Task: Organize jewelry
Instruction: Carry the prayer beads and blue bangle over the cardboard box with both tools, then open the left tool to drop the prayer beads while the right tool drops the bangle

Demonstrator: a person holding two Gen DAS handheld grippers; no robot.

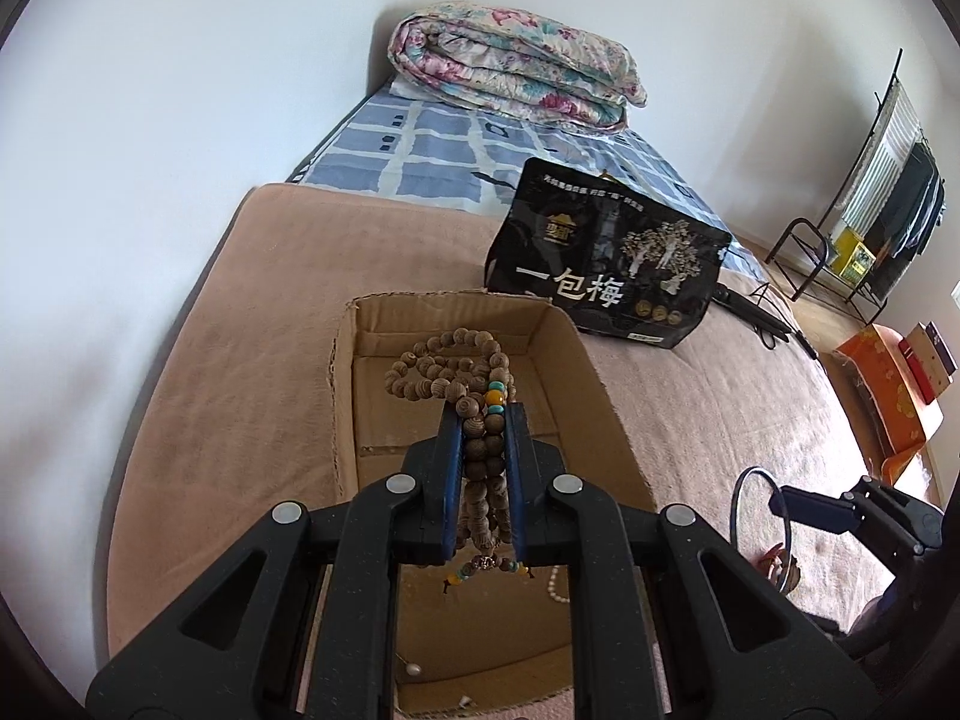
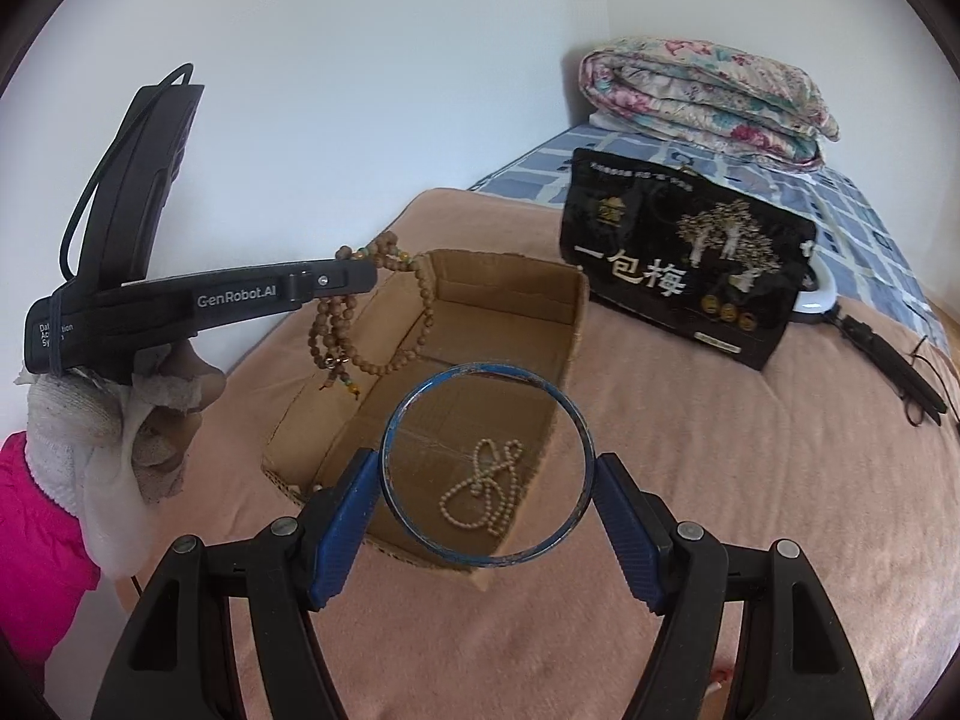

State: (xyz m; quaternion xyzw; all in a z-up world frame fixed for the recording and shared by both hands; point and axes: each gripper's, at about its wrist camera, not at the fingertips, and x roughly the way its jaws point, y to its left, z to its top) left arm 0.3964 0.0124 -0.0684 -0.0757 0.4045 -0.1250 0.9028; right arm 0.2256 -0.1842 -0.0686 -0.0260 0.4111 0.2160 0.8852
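Right wrist view: we clamp a bangle (image 2: 487, 464) and wooden beads (image 2: 384, 312) above the box (image 2: 510, 294) (pearls (image 2: 483, 489) already inside).

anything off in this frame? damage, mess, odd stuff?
Minor: the cardboard box has ragged, torn edges, and the blue bangle in the right tongs looks chipped and worn along its rim. Nothing spilled.

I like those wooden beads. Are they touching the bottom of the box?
Apart. In the right wrist view the wooden beads dangle from the left gripper, above the box floor.
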